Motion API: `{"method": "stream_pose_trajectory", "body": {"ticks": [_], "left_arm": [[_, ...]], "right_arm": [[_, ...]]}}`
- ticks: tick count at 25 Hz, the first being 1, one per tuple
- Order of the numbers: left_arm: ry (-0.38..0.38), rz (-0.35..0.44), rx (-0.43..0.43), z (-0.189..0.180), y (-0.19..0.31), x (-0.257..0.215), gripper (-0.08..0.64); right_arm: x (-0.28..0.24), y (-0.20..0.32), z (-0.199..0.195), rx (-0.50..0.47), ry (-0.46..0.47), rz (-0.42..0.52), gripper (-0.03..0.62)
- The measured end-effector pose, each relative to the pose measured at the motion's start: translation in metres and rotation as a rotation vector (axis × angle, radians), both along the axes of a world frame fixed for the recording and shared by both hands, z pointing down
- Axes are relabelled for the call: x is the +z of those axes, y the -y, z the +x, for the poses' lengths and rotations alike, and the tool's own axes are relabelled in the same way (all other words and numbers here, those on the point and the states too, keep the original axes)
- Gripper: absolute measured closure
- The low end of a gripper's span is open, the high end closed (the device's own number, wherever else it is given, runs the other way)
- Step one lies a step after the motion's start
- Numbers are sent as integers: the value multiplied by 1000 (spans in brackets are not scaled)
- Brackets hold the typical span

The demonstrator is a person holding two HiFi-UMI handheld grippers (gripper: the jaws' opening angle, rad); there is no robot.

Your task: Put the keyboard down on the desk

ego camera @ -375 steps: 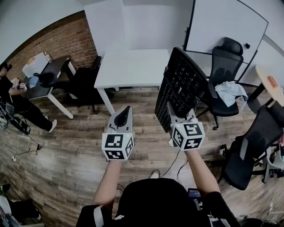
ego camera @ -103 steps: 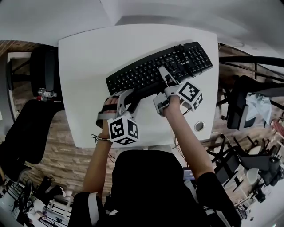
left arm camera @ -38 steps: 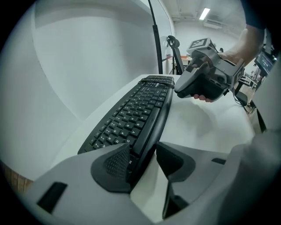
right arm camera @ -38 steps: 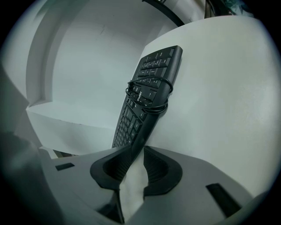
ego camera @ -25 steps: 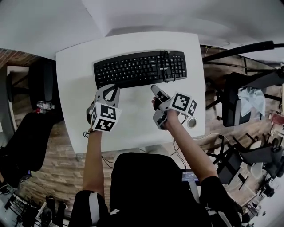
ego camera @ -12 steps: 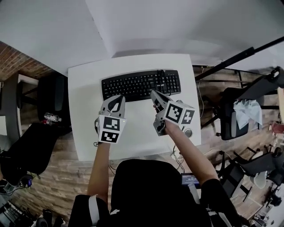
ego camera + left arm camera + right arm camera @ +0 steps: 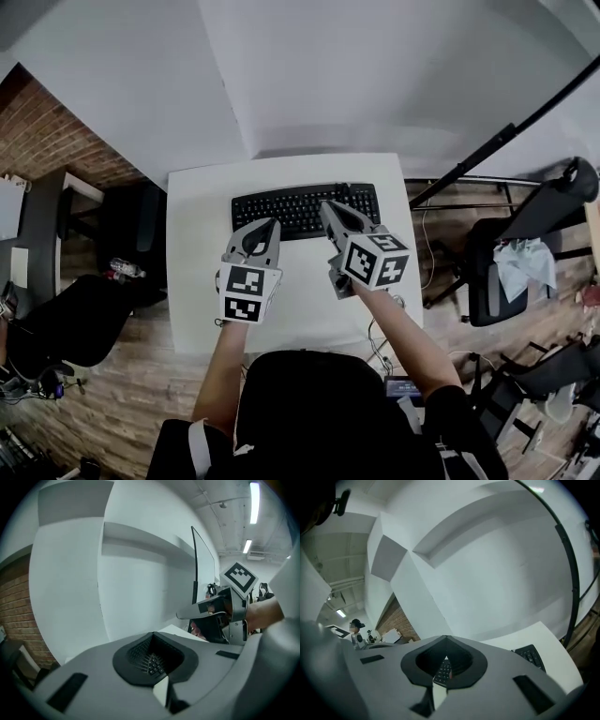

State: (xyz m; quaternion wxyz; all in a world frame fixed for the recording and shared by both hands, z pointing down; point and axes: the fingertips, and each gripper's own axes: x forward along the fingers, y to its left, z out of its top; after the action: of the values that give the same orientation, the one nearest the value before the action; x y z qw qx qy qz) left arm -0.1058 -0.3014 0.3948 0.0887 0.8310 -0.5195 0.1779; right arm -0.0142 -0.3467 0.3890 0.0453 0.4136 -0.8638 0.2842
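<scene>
Fingers (image 7: 84, 677) pressed shut on nothing, left gripper (image 7: 269, 225) and right gripper (image 7: 327, 207) alike. Looked done!
Keyboard (image 7: 300, 208): lay flat on the far half of the desk (image 7: 197, 272), apparently clear of both grippers. Long, black, bumpy with matte keys, against a smooth white squarish top. Nothing left, seemingly.

- The keyboard (image 7: 298, 204) is black and full-size, with rows of dark keys and a number pad at its right end.
- It lies flat on the desk (image 7: 199, 281) with its keys facing up, and nothing holds it.
- Its long side runs along the desk's far edge. It sits in the far half of the top, toward the right, and its near edge is partly hidden.
- The desk is a plain white rectangular top set against a white wall.
</scene>
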Motion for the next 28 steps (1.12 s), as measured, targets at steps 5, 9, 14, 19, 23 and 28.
{"method": "stream_pose_trajectory", "body": {"ticks": [5,9,14,19,23,28], "left_arm": [[-9,54,-49,5,-5,-43,548],[-2,108,-84,-1,-10,-73,548],[-5,178,-92,0,-17,-110,548],[-23,233,-106,-2,-23,-142,548],[-29,263,-105,0,-27,-157,548],[-28,275,-104,4,-31,-161,548]], "right_arm": [[-47,-8,1,-45,-47,118,551],[-77,-10,1,-49,-100,196,552],[-116,-17,4,-33,-112,280,552],[-153,-28,0,-37,-129,376,551],[-166,-34,-3,-44,-108,394,552],[-172,-34,3,-20,-97,396,552]]}}
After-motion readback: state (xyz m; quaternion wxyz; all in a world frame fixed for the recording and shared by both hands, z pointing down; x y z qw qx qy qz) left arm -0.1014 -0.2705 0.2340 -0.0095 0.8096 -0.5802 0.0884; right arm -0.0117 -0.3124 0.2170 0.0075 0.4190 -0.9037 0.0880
